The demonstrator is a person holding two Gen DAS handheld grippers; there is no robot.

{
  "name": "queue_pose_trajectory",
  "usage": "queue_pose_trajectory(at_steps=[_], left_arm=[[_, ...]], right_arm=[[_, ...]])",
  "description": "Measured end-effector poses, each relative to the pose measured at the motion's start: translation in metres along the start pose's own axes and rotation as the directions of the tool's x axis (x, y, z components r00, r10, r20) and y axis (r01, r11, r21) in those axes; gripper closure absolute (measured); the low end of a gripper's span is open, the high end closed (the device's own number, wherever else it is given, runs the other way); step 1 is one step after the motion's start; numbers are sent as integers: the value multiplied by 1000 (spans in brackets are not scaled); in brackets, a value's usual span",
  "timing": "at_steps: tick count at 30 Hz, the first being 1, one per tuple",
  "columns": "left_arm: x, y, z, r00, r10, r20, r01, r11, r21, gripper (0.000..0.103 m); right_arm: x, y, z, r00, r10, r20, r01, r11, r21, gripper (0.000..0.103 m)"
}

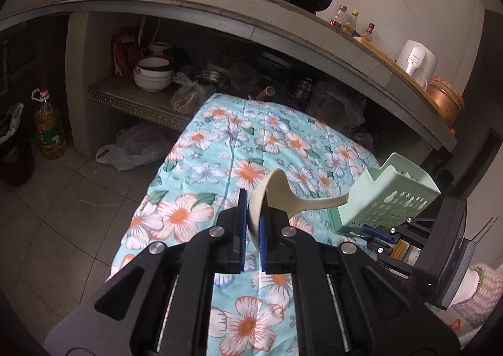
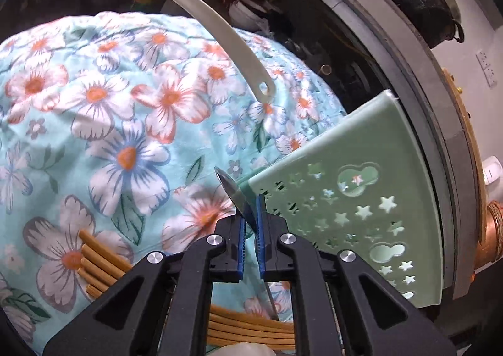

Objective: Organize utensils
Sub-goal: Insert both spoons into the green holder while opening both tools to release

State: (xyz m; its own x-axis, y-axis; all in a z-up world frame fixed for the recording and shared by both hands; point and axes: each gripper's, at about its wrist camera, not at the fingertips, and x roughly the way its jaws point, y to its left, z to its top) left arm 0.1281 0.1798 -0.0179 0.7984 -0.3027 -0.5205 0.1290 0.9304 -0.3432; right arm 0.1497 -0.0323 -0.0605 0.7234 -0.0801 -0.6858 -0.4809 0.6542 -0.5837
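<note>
Ladle (image 1: pixel 267 195) and knife (image 2: pixel 234 195) lifted toward caddy (image 1: pixel 393 195).
Left tongs (image 1: pixel 253 227) clamped the ladle bowl, handle aimed at the opening; right tongs (image 2: pixel 250 230) pinched shut on the knife, blade forward beside the caddy.

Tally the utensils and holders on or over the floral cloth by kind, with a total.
Cream ladle, held in the left gripper: 1
Metal spoon, held in the right gripper: 1
Green utensil holder: 1
Wooden chopsticks: at least 8 visible; the rest are hidden behind the gripper
Total: at least 11
</note>
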Motion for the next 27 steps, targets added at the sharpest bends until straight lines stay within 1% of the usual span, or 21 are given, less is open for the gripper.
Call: queue_pose_trajectory(at_steps=[2, 4, 7, 9, 14, 15, 18, 20, 23, 27], left_arm=[[-12, -2, 11, 999, -7, 42, 6, 1000, 11, 97], [-22, -9, 22, 996, -18, 88, 14, 999, 43, 97], [-31, -27, 39, 989, -62, 132, 48, 993, 109, 97], [-31, -41, 48, 986, -89, 137, 67, 985, 159, 97], [-17, -80, 69, 991, -91, 97, 57, 952, 301, 97], [-13, -87, 72, 992, -88, 89, 54, 943, 330, 97], [1, -109, 79, 997, -57, 50, 31, 905, 425, 97], [12, -123, 83, 999, -28, 15, 17, 874, 486, 97], [28, -140, 89, 999, 24, -32, -1, 821, 572, 97], [50, -160, 91, 992, 69, -107, 21, 743, 669, 97]], right_arm=[[-7, -9, 2, 1000, -6, 25, 4, 999, 53, 98], [-16, -20, 2, 999, -13, 51, 8, 994, 112, 99], [-27, -33, 2, 996, -20, 89, 3, 982, 191, 99], [-35, -43, 0, 994, -28, 109, 2, 972, 233, 99], [-57, -68, -6, 986, -59, 155, 5, 945, 326, 100], [-68, -77, -12, 985, -68, 160, 10, 940, 340, 100], [-78, -96, -24, 981, -74, 177, -6, 912, 411, 100], [-84, -108, -31, 978, -80, 192, -16, 891, 454, 100], [-96, -124, -43, 973, -100, 210, -21, 861, 508, 100], [-112, -148, -55, 962, -134, 236, -27, 819, 574, 100]])
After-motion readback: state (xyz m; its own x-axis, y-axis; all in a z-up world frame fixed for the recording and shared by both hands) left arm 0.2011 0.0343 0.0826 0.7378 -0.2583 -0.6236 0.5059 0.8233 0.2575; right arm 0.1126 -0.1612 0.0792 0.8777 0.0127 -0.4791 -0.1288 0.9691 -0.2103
